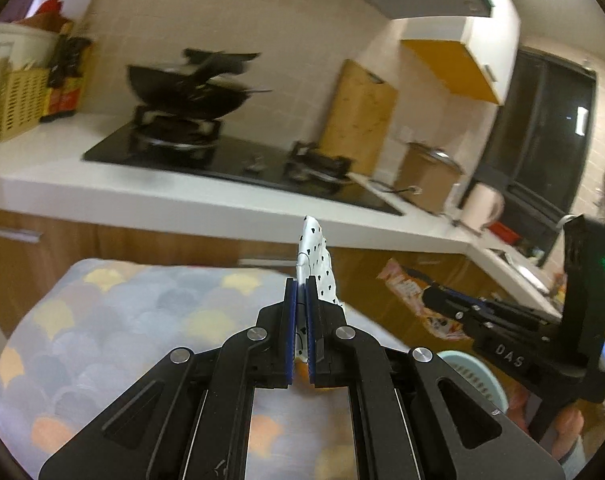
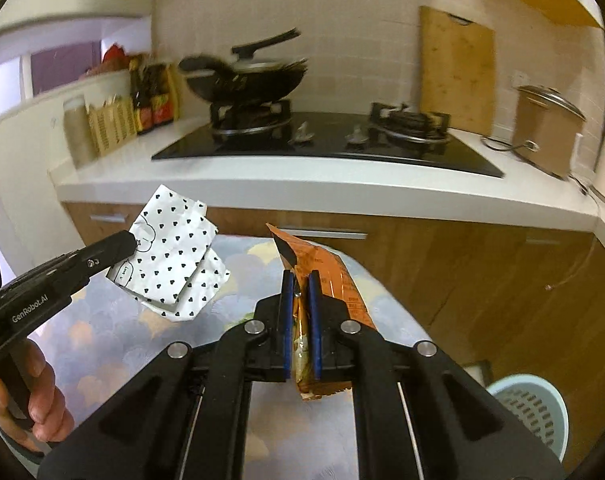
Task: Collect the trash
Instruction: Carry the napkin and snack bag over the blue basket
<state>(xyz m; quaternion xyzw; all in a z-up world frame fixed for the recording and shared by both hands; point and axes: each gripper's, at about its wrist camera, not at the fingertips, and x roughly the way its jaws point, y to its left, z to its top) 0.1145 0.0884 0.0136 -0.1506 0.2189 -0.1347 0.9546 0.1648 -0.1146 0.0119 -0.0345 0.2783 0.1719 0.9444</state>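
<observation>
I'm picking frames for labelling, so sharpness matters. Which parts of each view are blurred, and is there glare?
Left wrist view: the wok and far counter smear with motion blur, while the left claw and its white dotted wrapper stay crisp; ceiling lights blow out at top right. Right wrist view: the wok and bottles blur; the right claw and orange wrapper are sharp.

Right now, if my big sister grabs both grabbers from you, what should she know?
Left tool: shut on the crumpled white paper wrapper with black hearts, held up over the scale-patterned tablecloth.
Right tool: shut on the orange foil snack packet, also lifted.
Done: both trash pieces picked up.
Left: drop them, probably in the pale blue plastic basket on the floor to the right.
</observation>
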